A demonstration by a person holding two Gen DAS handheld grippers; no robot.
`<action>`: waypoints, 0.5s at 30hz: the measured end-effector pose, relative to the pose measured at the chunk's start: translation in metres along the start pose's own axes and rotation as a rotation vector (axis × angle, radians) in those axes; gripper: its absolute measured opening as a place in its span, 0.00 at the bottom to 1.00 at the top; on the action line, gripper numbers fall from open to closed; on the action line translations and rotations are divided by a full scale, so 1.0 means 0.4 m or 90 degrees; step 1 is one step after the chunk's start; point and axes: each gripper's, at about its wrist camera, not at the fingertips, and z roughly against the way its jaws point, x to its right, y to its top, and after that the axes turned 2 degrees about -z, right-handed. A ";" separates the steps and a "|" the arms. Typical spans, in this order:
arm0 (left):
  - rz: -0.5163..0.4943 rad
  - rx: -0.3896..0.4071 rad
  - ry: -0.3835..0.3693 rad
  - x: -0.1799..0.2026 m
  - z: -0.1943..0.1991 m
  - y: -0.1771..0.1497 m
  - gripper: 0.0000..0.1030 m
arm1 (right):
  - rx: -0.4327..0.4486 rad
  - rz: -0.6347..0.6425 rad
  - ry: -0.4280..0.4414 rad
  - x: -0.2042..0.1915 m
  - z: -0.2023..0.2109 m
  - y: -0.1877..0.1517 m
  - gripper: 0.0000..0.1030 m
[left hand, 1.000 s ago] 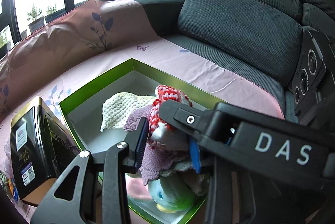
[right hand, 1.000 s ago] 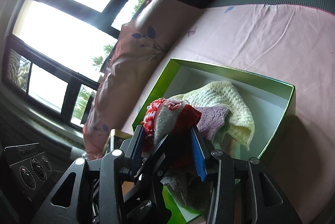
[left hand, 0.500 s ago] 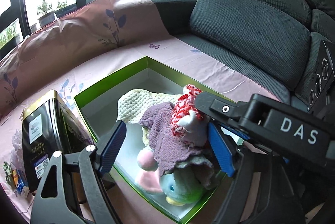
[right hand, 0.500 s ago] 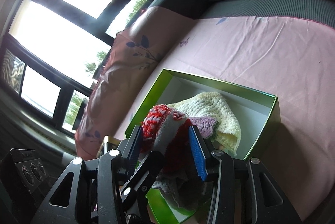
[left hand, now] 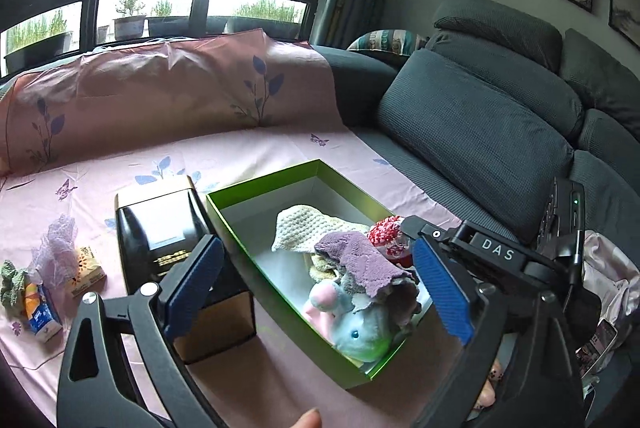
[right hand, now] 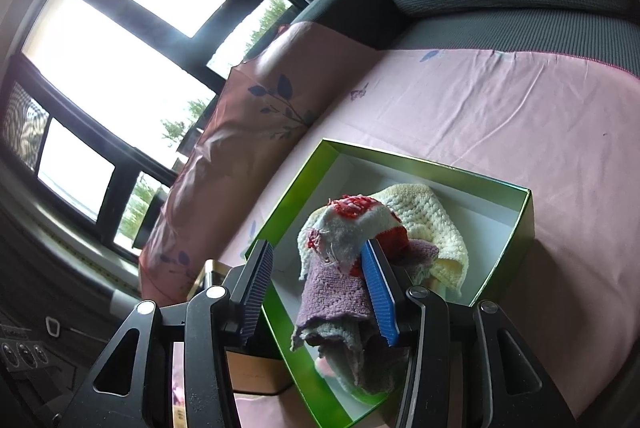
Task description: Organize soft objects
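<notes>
Left hand-held gripper (left hand: 316, 288): jaws opening, nearly at full spread, nothing between the blue pads, hanging above the near end of the open green cardboard box (left hand: 240, 260). Right hand-held gripper (right hand: 316, 288): jaws opening at about half width; red-and-white knitted piece (right hand: 352, 220) draped against the right-hand pad, left-hand pad clear of it, so no real pinch visible. Knitted piece perched on top of the heap inside the box, above the purple fluffy cloth (right hand: 332, 292) and beside the cream crocheted cloth (right hand: 432, 224); blue-and-pink plush toy (left hand: 352, 324) at the bottom, near end. Box resting on the pink sheet-covered sofa seat (left hand: 280, 151), beside a black tin (left hand: 160, 228).

Deciding relation: heap directly ahead of and just below the right fingers, long side of the box running away from both cameras. Right hand nearer, touching; left apart and higher. Probably a release in progress; risk of the knit clinging to the ribbed pad.
</notes>
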 end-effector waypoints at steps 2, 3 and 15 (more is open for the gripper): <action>0.012 0.005 0.015 -0.032 0.033 -0.004 0.93 | 0.007 0.012 0.010 -0.016 0.007 -0.005 0.62; 0.021 0.007 0.021 -0.051 0.050 -0.007 0.93 | 0.010 0.018 0.017 -0.025 0.010 -0.008 0.62; 0.183 0.038 0.166 -0.338 0.220 -0.102 0.98 | -0.009 0.138 0.031 -0.165 -0.009 -0.073 0.73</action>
